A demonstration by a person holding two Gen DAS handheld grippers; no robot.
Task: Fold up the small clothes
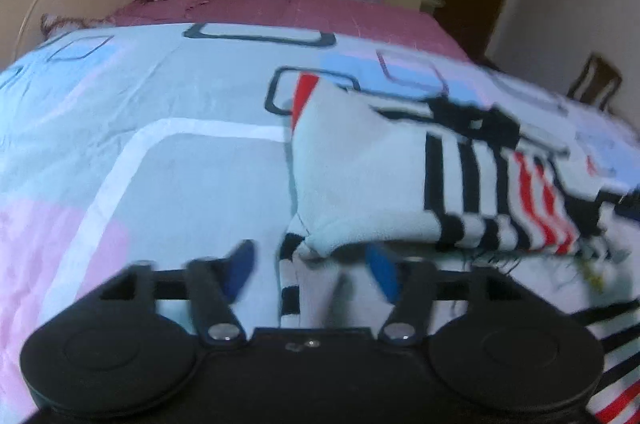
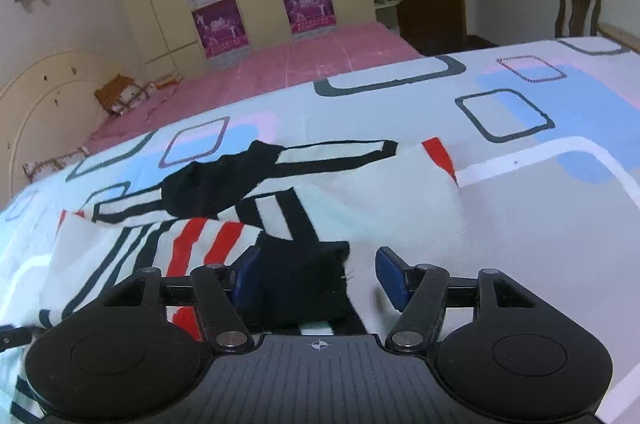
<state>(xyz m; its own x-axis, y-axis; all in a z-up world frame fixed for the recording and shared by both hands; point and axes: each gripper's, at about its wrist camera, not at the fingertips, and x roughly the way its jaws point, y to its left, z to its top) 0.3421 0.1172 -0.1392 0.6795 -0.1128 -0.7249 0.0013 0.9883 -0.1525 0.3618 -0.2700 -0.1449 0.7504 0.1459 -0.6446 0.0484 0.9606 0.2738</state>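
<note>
On the bedspread point(image 2: 520, 224) lies a striped garment point(image 2: 380, 208); both grippers' jaws spread, seemingly empty.

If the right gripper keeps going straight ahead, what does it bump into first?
Probably the striped garment: its black patch lies between the open right gripper fingers, though depth is hard to judge.

Open right gripper point(image 2: 316, 274) over striped garment point(image 2: 392, 196)

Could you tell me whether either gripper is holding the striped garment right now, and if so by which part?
Nothing is held. The left gripper and right gripper both stand open over the striped garment on the bed.
</note>
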